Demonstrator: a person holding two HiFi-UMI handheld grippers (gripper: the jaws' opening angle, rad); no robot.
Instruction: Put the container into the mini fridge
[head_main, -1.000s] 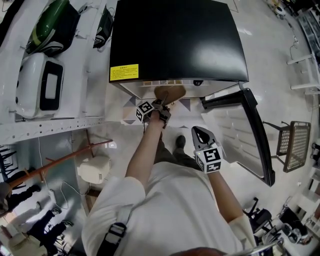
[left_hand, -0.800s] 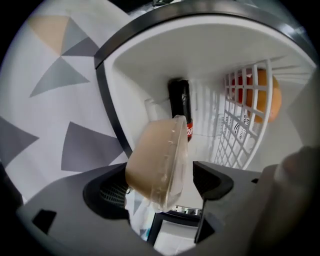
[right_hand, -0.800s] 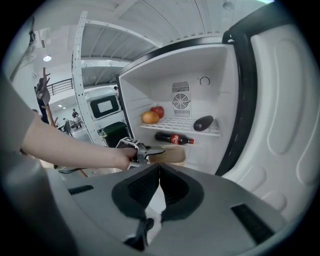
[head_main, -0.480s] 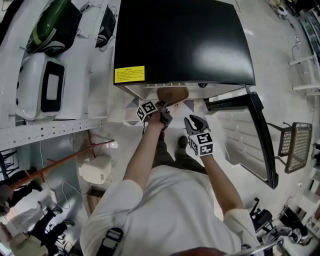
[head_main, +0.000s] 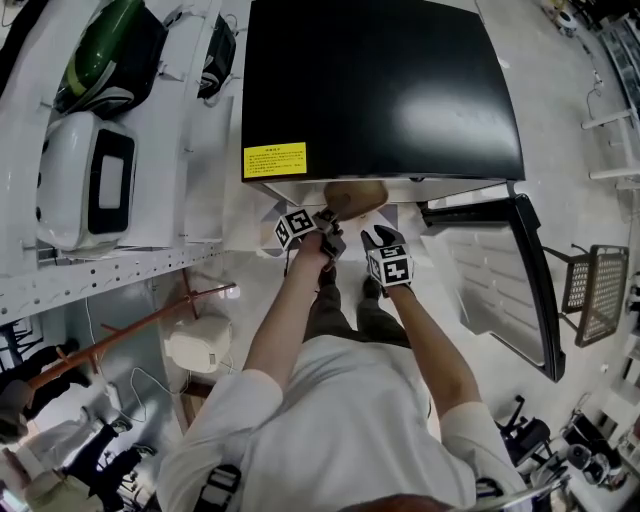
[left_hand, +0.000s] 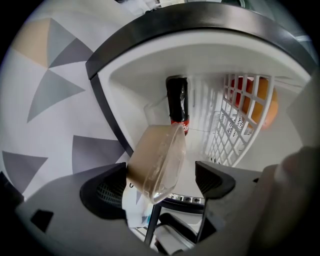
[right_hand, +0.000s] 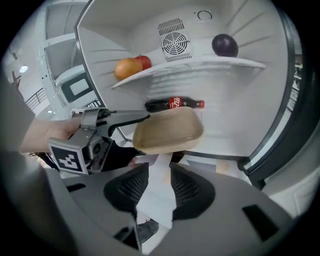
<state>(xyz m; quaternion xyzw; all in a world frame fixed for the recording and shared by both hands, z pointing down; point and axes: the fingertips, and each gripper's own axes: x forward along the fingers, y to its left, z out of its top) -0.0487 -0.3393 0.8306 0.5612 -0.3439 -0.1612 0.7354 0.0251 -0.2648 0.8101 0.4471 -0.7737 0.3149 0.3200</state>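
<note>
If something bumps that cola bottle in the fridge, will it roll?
Probably: the cola bottle lies on its side low inside the mini fridge and is round, so a nudge should roll it. It looks dark throughout, perhaps full, so likely heavyish.

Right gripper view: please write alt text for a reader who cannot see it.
The tan container sits at the open mini fridge's mouth, beside the left gripper, whose jaws have just been opening. The right gripper's empty jaws have just been opening too. A cola bottle lies inside.

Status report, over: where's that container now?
Left gripper jaws just opening wide, container between them at the mini fridge mouth. Right gripper opening, empty. Bottle lies farther back, not blocking.
</note>
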